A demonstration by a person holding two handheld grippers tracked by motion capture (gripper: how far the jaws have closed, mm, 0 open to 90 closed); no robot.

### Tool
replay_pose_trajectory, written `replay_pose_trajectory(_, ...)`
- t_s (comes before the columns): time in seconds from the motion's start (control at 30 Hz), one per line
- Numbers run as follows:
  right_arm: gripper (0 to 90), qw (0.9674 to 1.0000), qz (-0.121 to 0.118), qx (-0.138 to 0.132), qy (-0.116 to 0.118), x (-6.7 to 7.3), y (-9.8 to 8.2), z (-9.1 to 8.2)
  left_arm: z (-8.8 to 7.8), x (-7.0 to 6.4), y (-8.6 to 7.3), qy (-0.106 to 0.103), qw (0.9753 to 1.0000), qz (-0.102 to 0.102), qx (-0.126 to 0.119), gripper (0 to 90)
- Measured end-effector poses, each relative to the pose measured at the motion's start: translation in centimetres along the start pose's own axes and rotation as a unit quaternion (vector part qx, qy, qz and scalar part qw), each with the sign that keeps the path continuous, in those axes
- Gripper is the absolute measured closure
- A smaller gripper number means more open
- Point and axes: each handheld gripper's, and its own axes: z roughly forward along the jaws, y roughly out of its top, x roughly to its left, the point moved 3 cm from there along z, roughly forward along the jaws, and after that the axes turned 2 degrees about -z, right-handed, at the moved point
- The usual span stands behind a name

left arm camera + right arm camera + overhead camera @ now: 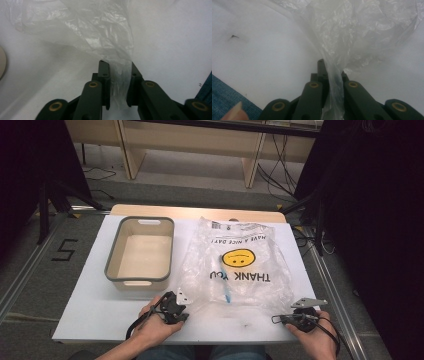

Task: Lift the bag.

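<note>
Hand-held gripper work here is a 2-point hold on thin film: the left hand-held gripper [117,82] has a gathered strip of the clear plastic bag [239,265] between its jaws, which stand a little apart around the bunched film, and the right hand-held gripper [332,75] is pressed together on another bunched strip at the bag's opposite near corner. The bag lies flat on the white tabletop [90,305], printed side up with its yellow smiley [236,257], just beside the grey-rimmed bin [141,251], which stands to its left. The biggest risk, as I judge it, is the film slipping: it is slick and only a narrow pinch sits in each grip, so a quick lift or an uneven pull could draw a strip out, the left one first given its looser-looking bite. Next, pulling the 2 hands apart too hard could stretch or tear the thin plastic at the pinch points. Carrying the bag leftward could drag it against the bin's rim and nudge the bin. Smallest, the blue item [226,292] showing through the film near the bag's near edge could slide or drop out if the bag tips; I cannot tell whether the mouth is open there.
</note>
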Motion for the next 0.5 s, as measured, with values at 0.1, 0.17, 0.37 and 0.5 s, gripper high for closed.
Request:
replay_pose_trajectory(0.1, 89.4, 1.0, 0.004, -0.002, 0.002, 0.0, 0.0, 0.0, 0.0, -0.1, 0.0, -0.004, 1.0, 0.0, -0.002, 83.6)
replay_pose_trajectory(0.17, 89.7, 1.0, 0.008, -0.005, 0.001, -0.1, 0.0, 0.0, 0.0, -0.1, 0.0, -0.009, 1.0, 0.002, -0.004, 87.8)
replay_pose_trajectory(0.37, 89.9, 0.9998, 0.013, -0.017, -0.001, -0.2, 0.2, -0.4, -0.5, 0.0, 0.5, -0.016, 0.9994, 0.008, -0.029, 88.8)
replay_pose_trajectory(0.5, 89.8, 0.9993, 0.017, -0.032, -0.005, -0.4, 0.4, -0.9, -1.6, 0.2, 1.1, -0.011, 0.9977, 0.015, -0.066, 89.0)
